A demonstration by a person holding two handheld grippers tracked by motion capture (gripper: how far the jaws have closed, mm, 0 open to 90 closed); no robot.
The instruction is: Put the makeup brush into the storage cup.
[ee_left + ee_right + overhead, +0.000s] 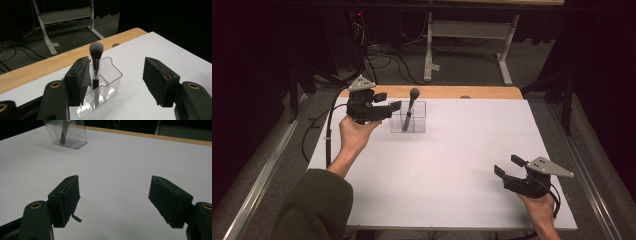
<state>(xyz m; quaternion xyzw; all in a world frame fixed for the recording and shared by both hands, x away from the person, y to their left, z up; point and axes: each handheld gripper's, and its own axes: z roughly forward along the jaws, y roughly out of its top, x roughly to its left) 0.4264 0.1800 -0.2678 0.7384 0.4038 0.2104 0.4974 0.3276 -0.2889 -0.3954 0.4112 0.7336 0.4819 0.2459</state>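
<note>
At the far left of the white surface (452, 165) stands a clear holder (408, 123) with a makeup brush (410, 107) upright inside, perhaps slightly tilted. Just beside it, the left gripper (391, 101) has its jaws wide apart, holding nothing. Near right, the right gripper (508, 165) is also wide and empty.

Lab: floor cables (384, 60), black-curtained test table (452, 165)
</note>
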